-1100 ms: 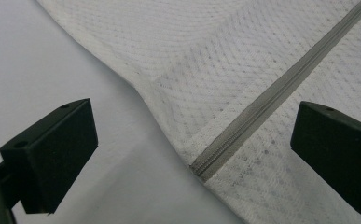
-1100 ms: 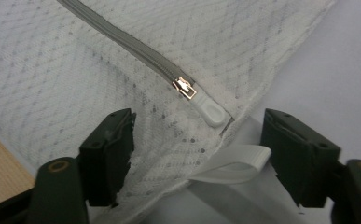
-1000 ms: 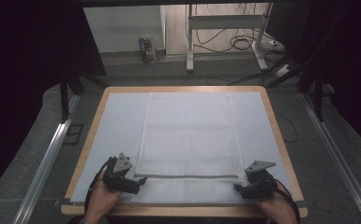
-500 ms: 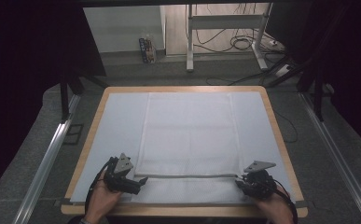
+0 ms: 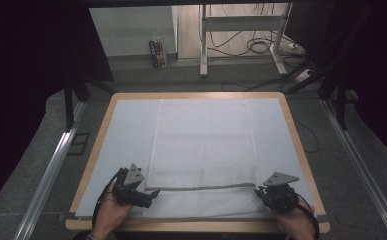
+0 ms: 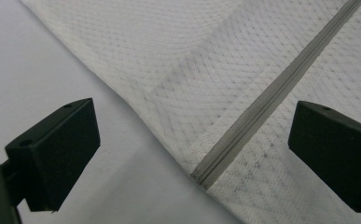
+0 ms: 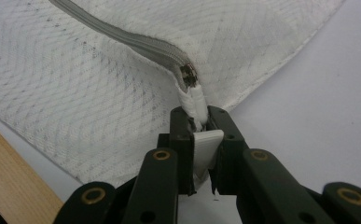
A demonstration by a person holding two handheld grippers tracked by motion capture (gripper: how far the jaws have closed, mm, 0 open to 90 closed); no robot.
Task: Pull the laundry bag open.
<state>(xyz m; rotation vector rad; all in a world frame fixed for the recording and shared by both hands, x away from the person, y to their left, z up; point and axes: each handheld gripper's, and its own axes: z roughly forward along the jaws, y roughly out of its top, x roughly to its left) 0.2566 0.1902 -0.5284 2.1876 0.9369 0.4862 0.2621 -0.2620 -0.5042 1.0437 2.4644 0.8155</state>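
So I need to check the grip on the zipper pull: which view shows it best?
The right gripper view: the right gripper is shut on the white zipper pull, close up. In the high view the pull is too small to make out. The left gripper view shows the zipper's other end.

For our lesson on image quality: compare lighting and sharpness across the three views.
High view: dim, with black surroundings and the white mesh bag brightest. Left gripper view: evenly lit, the zipper sharp, the near jaws soft. Right gripper view: the zipper pull tab crisp between the shut jaws, the mesh blurring towards the top.
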